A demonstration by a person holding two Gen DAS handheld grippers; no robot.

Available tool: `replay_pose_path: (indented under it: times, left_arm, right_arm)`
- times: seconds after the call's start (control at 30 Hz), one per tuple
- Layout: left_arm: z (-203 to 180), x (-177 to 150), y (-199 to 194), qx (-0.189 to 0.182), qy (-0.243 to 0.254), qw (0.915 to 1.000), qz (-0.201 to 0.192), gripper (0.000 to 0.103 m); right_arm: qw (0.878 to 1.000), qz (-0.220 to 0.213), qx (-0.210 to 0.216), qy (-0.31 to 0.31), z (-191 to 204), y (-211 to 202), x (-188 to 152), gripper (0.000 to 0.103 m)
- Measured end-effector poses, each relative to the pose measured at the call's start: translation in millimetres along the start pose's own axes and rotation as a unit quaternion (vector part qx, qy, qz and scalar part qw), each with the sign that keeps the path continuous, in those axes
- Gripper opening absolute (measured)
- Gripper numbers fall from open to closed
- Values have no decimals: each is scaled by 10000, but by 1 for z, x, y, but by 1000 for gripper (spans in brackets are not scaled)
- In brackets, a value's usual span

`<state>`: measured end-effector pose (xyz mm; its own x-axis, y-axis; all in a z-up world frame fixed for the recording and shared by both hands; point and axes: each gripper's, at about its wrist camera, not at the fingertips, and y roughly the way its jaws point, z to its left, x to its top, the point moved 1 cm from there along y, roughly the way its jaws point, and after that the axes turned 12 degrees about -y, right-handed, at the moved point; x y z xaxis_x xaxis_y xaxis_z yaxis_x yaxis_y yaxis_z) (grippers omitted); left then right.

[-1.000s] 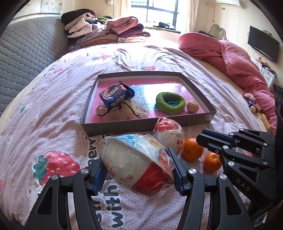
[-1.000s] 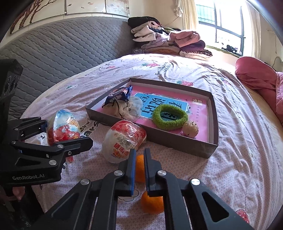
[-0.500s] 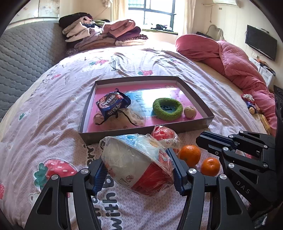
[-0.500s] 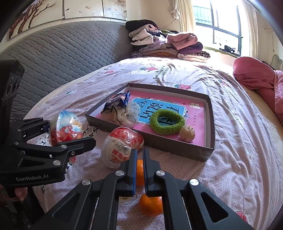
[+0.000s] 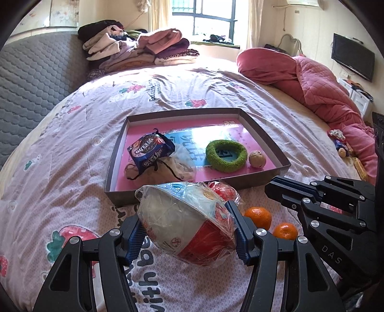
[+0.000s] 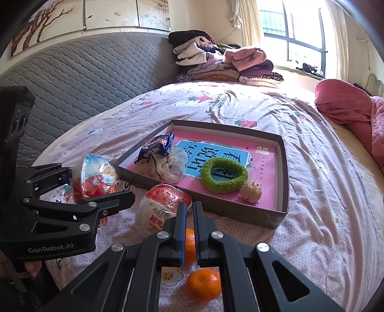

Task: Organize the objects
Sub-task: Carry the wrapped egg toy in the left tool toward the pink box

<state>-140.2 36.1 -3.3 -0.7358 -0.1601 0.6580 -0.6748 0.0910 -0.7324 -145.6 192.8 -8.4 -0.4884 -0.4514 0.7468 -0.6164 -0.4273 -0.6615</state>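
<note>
A pile of folded clothes [image 5: 136,49] sits at the upper middle of the frame, against the grey quilted headboard [image 5: 31,72] on the left. A window [image 5: 206,20] glows at top centre. A pink quilt [image 5: 319,88] bunches along the right side, with a dark television [image 5: 352,60] on the wall at upper right.

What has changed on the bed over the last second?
Little. The left gripper still clamps the wrapped noodle bowl, carried slightly nearer the tray. The right gripper has closed fully, empty. The second bowl, both oranges and the tray's contents lie as before.
</note>
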Motion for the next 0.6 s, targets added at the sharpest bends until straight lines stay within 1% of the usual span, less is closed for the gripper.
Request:
replay_pose_path:
  times: [0.6]
  left_arm:
    - [-3,13,7,72,29,9999,-81,64]
  right_arm:
    - [9999,-132,-102,28,-14,0,14,6]
